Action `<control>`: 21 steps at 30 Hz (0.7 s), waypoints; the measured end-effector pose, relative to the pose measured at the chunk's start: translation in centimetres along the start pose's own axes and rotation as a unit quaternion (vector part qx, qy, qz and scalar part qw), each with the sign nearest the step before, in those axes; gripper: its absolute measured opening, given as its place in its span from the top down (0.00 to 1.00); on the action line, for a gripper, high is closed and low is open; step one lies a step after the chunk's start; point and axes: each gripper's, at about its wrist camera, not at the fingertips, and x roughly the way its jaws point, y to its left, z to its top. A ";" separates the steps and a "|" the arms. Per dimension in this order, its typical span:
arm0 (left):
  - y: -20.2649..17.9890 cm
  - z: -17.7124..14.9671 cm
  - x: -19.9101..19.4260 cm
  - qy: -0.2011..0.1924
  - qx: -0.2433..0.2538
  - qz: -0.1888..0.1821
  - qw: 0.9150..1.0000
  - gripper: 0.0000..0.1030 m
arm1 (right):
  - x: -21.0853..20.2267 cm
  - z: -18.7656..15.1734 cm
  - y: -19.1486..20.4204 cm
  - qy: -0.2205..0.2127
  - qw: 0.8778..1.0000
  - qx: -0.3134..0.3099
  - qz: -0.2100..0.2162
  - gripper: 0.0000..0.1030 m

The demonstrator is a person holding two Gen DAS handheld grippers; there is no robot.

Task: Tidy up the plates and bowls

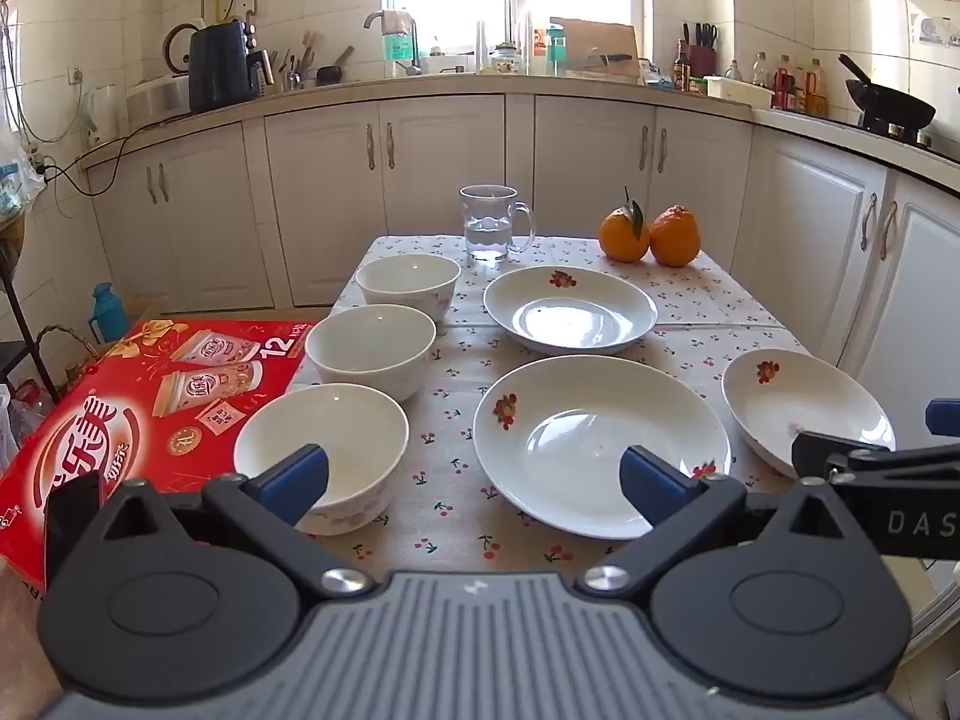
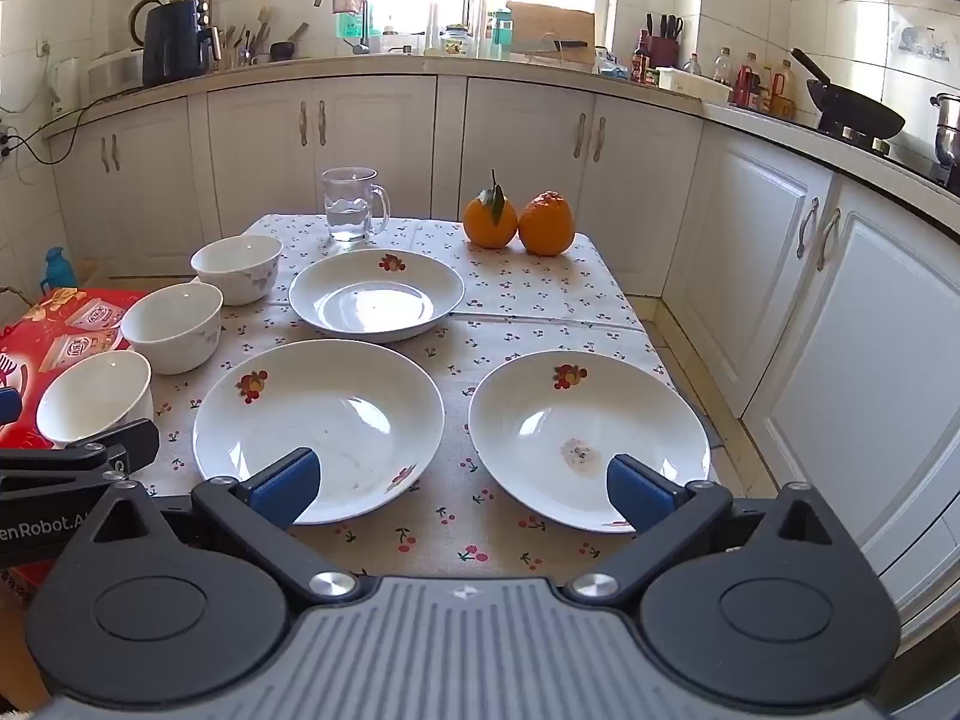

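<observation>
Nothing stacked yet: three white bowls (image 1: 372, 348) lined along the table's left edge, three flowered plates (image 2: 318, 426) spread separately to their right, left gripper (image 1: 474, 480) and right gripper (image 2: 459, 483) both wide open, empty.

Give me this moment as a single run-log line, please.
left gripper open, empty | right gripper open, empty | bowls unstacked | plates unstacked

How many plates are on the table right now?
3, none hidden: far plate near the glass mug, near-left plate beside the bowls, near-right plate at the table's right edge.
</observation>
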 end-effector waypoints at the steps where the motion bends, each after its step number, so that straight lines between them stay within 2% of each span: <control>1: 0.0 0.0 0.0 -0.001 0.002 0.002 1.000 0.01 | 0.0 0.0 0.0 0.000 1.000 0.000 0.000 0.00; 21: 0.1 0.0 -0.5 -0.010 -0.001 0.005 1.000 0.01 | -0.5 0.0 0.4 -0.004 1.000 -0.007 -0.003 0.00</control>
